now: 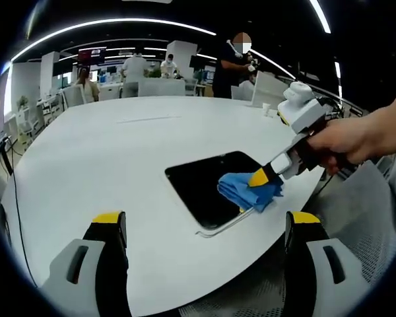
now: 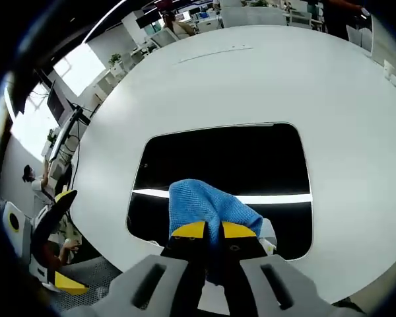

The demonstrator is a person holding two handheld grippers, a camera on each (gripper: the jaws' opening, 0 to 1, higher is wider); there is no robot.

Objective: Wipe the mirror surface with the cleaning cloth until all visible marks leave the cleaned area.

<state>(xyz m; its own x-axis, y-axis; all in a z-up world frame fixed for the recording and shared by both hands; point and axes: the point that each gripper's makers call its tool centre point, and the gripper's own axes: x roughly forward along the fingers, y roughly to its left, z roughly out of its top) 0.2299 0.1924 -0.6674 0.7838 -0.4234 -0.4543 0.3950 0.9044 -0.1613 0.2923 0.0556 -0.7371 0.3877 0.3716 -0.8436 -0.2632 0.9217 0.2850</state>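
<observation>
Right gripper [image 2: 208, 230] has its fingers clamped on the blue cloth [image 2: 208, 205], pressed on the mirror's [image 2: 224, 158] near edge. I'd keep it flat and sweep in overlapping passes. Left gripper [image 1: 204, 228] hangs off the desk [image 1: 105, 158] edge, fingers apart. Loads of open desk beyond.

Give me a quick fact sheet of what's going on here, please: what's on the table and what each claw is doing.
surface: white table
mirror: dark rounded rectangle, lying flat near the table edge
cloth: blue cleaning cloth, resting on the mirror's near part
right claw: shut on the cloth, held by a hand
left claw: open, holding nothing, hovering at the table edge
background: people standing at the far end of the room
</observation>
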